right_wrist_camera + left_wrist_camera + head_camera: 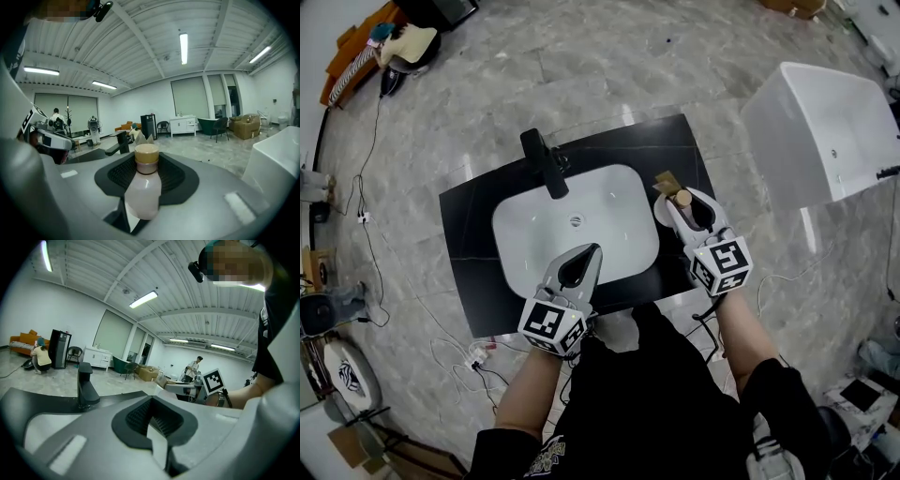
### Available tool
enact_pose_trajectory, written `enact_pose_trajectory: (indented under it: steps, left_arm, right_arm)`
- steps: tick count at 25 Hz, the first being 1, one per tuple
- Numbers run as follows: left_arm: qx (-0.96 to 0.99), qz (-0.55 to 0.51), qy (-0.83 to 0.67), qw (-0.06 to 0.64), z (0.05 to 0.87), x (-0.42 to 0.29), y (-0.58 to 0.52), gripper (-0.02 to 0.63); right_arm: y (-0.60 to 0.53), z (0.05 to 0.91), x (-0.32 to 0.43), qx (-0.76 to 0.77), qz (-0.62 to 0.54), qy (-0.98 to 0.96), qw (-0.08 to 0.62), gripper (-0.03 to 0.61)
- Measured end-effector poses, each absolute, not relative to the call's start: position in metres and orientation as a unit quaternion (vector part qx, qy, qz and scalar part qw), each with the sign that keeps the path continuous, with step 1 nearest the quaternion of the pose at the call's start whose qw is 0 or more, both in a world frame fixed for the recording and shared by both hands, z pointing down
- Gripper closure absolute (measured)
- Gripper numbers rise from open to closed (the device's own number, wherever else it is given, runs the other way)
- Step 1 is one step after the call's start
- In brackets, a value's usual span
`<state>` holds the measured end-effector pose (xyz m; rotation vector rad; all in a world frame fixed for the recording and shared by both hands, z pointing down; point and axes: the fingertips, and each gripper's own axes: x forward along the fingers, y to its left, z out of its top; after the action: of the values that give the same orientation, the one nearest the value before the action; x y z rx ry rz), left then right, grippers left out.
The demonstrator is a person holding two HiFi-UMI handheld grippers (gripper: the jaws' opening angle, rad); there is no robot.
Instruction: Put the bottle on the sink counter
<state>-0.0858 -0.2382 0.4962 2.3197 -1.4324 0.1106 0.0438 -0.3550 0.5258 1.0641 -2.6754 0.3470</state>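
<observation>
While the tan-capped bottle sits clamped in the right hand-held gripper, it is over the right end of the black counter, beside the white basin; the left hand-held gripper, closed and empty, hangs over the basin's front rim.

- L gripper: over near side of basin; faucet ahead, slightly left.
- R gripper: over counter, right of basin; bottle btw its jaws.
- Box-like item: on counter, just ahead of bottle.
- Tub: well right of R gripper, off counter.
</observation>
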Motion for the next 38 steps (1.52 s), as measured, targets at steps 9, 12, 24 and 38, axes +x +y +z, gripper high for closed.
enact_pose_trajectory:
  steps: [9,12,24,38]
  left_arm:
    - [0.817,0.038,-0.535,0.213,0.511,-0.075,-0.27,0.614]
    - [0.813,0.039,-0.54,0.217,0.518,-0.072,-0.277,0.614]
    - [0.802,0.053,-0.548,0.232,0.539,-0.067,-0.289,0.614]
    - [0.792,0.057,-0.555,0.245,0.552,-0.077,-0.293,0.614]
  right_arm:
    - [-0.397,0.56,0.047,0.348,0.12,-0.92,0.136,0.413]
    - [-0.41,0.573,0.046,0.343,0.119,-0.921,0.141,0.413]
    - [-0.454,0.609,0.033,0.34,0.114,-0.921,0.153,0.413]
    - [-0.47,0.623,0.018,0.338,0.104,-0.923,0.151,0.413]
